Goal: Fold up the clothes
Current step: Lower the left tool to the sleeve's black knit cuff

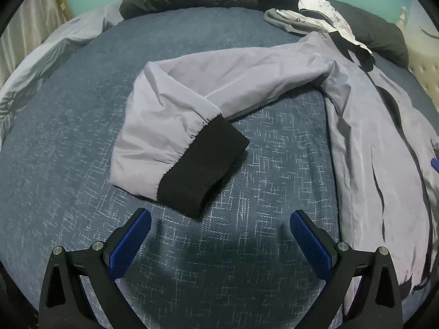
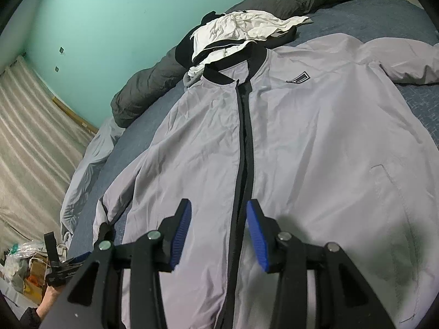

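L jaws wide apart just short of sleeve cuff [image 1: 203, 170]; R jaws parted over jacket [image 2: 315, 142] zip.

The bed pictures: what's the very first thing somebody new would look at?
Most likely the big pale lilac jacket lying flat on its back across the blue bed, with a black zip strip running down its middle. Next, its sleeve, bent back on itself so the black cuff lies just ahead of the open left gripper. A crumpled black-and-white pile of clothes sits by the collar.
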### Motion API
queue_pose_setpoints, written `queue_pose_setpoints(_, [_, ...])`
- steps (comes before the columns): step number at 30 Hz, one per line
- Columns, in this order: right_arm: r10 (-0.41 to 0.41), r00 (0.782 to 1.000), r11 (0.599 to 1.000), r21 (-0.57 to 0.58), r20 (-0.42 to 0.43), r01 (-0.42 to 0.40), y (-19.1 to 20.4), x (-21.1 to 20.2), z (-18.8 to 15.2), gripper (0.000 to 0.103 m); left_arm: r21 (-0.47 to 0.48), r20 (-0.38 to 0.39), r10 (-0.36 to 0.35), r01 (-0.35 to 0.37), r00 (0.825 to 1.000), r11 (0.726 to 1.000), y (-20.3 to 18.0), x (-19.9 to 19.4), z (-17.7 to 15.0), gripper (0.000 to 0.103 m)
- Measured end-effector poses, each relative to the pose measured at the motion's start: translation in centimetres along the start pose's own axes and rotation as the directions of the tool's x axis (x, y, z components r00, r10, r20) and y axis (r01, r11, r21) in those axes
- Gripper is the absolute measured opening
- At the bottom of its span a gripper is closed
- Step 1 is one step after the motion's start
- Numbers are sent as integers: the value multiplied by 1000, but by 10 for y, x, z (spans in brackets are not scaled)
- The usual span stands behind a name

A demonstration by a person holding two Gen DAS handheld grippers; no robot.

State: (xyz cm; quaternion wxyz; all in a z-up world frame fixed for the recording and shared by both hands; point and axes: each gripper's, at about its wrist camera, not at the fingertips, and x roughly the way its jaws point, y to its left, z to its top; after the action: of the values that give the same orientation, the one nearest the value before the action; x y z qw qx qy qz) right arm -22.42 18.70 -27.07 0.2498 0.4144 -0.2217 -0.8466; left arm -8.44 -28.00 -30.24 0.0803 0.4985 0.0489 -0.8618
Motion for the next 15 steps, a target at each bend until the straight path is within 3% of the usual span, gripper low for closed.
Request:
queue_pose_setpoints(9, [-4,1000,1000,24,9,4,-5,-3,2,49,-36,-28,-1,0,1000,999,9,13,-2,103])
queue_pose_setpoints(15, [0,1000,1000,22,13,0,-4,-3,2,49,-46,-2,10,-11,1000,999,14,12,-3,103])
